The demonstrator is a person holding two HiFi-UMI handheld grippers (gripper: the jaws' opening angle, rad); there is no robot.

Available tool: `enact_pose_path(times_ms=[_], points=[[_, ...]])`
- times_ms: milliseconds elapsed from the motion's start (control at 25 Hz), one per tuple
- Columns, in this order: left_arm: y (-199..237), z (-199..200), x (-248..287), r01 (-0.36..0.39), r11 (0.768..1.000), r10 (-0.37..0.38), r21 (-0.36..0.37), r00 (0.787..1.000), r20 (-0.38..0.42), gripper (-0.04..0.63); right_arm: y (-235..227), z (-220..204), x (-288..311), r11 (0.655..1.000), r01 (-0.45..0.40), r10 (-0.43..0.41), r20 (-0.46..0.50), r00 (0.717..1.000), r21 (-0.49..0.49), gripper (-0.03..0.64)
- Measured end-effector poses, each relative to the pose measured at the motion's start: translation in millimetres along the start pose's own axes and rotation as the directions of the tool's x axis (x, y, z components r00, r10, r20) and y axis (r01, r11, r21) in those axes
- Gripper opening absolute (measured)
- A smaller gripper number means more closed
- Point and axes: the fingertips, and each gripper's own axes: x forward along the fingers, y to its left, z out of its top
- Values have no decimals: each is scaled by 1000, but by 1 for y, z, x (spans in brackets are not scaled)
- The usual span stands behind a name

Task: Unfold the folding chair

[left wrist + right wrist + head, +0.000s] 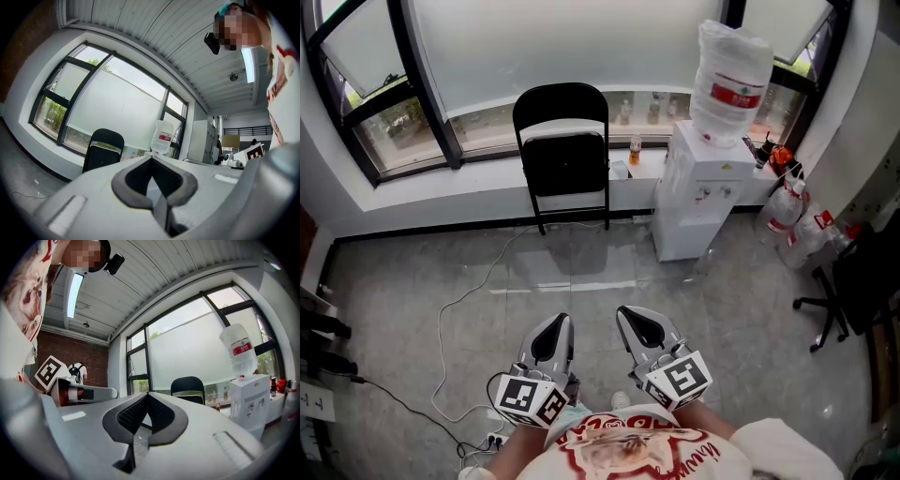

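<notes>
Black folding chair (562, 155) against wall (469, 202)

Black folding chair (562, 155) stands folded flat against the wall under the window. Right of chair: white water dispenser (689, 202) with big bottle (729, 82) on top; small bottle (635, 149) on the sill between them. Far right of chair: office chair (848, 291). Well in front of chair, apart from it: left gripper (561, 322) and right gripper (627, 315), both pointing at it, jaws together, empty. White cable (443, 323) on floor, front-left of chair.
</notes>
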Motion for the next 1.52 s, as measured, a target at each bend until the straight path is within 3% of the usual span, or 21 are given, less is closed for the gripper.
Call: enact_pose_path(times_ms=[520,840,1120,1520], points=[[-33,-20,13,-59,998,59,3,998,-6,8,-36,-12,-36,998,-35,35,-10,999,59,21],[-20,-24,34,-53,998,53,-27,998,-25,8,-49,-15,-21,998,-34,35,-11,999,48,21],[9,-14,84,-4,1000,4,-23,1000,-25,8,-82,-13,18,999,13,-13,-9,1000,34,21],[90,18,178,68,998,-68,-15,997,-20,6,-134,-3,121,996,86,-86,-1,996,28,21]])
